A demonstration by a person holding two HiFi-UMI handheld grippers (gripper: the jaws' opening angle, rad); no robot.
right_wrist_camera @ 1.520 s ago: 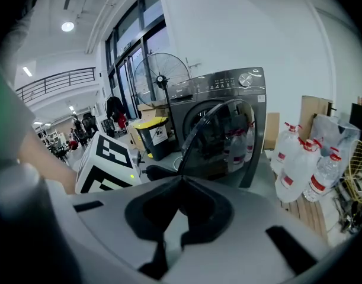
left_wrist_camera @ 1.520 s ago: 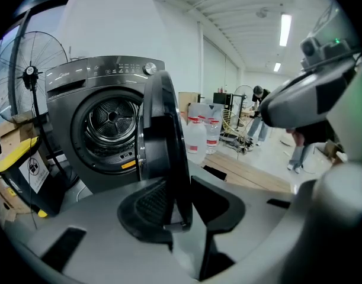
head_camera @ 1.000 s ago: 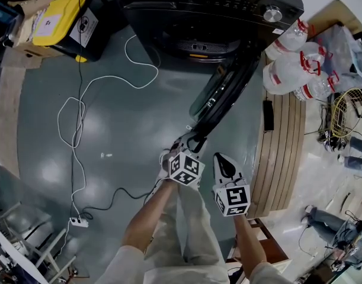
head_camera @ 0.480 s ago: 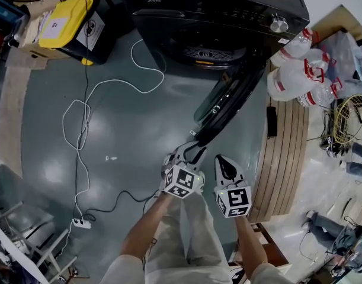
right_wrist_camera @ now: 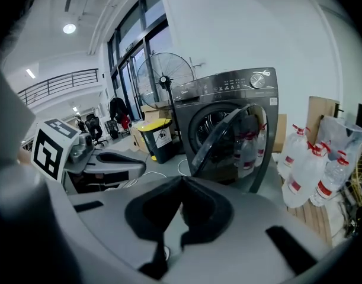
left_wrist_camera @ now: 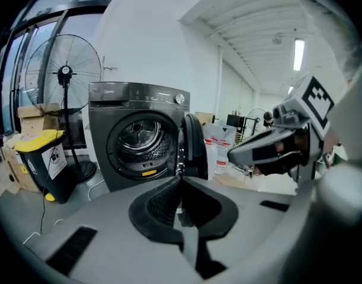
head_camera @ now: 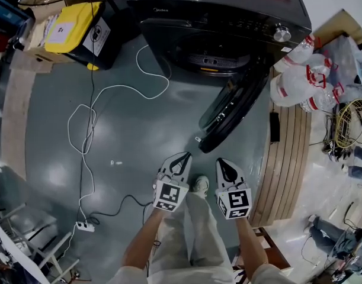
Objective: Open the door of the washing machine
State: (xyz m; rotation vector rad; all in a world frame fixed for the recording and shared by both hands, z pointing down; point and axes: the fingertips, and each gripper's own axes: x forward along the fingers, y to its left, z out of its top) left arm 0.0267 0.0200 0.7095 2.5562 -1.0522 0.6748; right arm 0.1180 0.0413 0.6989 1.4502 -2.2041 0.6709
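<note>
A yellow-lidded black bin [head_camera: 74, 25] is standing far left, the left gripper [head_camera: 182, 158] and right gripper [head_camera: 224, 164] are hovering side by side, each with jaws pressed together on nothing, and the dark grey front-loading washing machine's [head_camera: 228, 10] round glass door [head_camera: 228, 114] is hanging swung open just ahead of them.

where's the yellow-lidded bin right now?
Head view, upper left: the yellow-lidded bin stands just left of the washing machine, with a cardboard box on its other side.
</note>
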